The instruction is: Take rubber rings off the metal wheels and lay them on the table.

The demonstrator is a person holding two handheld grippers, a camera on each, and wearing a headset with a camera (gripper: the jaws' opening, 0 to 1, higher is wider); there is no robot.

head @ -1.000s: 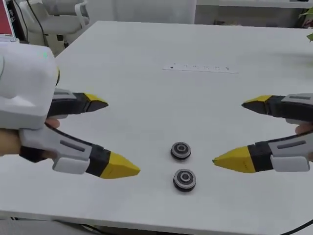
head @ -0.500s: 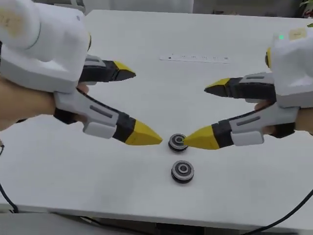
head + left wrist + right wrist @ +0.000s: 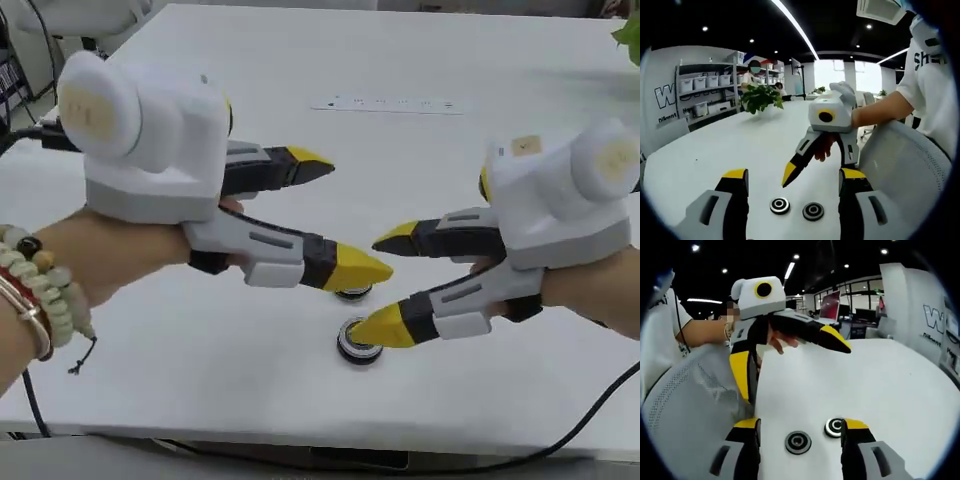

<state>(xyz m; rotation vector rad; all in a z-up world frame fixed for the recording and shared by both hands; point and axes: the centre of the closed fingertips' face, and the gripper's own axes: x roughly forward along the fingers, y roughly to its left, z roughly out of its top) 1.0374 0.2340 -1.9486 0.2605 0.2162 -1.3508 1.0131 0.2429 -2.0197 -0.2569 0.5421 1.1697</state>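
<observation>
Metal wheels (image 3: 780, 205) (image 3: 813, 211), two, lie on one table (image 3: 715, 150).

A big white table (image 3: 300, 60) stands in the room. A thin white strip (image 3: 388, 104) lies near its far edge. A green plant (image 3: 760, 97) stands at one end of the table. A grey mesh chair (image 3: 900, 165) sits beside the table. Shelves (image 3: 705, 92) with white boxes stand by a white wall (image 3: 662, 100) that has big dark letters. The ceiling (image 3: 740, 20) is dark, with one long light (image 3: 795, 27) and small round lights. Bright windows (image 3: 840, 72) glow at the far end of the room.
</observation>
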